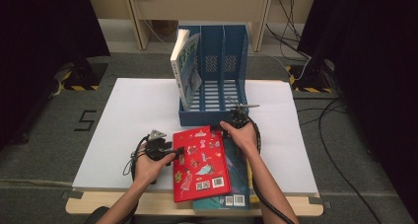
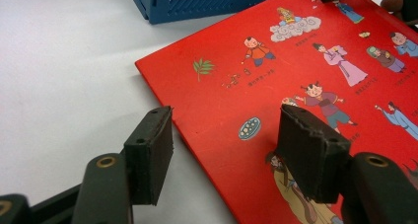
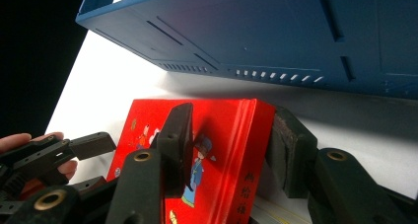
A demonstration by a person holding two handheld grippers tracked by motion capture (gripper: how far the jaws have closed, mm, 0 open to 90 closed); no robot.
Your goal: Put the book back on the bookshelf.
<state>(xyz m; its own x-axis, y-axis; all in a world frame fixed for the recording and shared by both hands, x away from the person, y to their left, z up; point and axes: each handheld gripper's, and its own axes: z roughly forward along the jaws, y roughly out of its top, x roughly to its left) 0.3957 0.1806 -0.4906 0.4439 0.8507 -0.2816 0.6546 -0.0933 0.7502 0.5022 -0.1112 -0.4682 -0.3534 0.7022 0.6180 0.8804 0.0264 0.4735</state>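
Covering most of the table (image 1: 138,110) is a white sheet; grey carpet, black curtains and loose cables surround it. A blue file rack (image 1: 217,116) stands at the far edge, one book (image 1: 185,66) leaning upright in its left compartment. Your red book (image 1: 199,162) lies flat near the front edge, atop a teal book (image 1: 242,177) whose front end overhangs that edge. Your left gripper (image 2: 224,137) lies level at the red book's left edge, jaws spread astride that edge, one pad over the sheet, one over the cover; contact cannot be made out. Your right gripper (image 3: 231,145) straddles the far right corner, jaws either side of the spine; whether the pads press is unclear. Beneath the red book, much of the teal book stays hidden.
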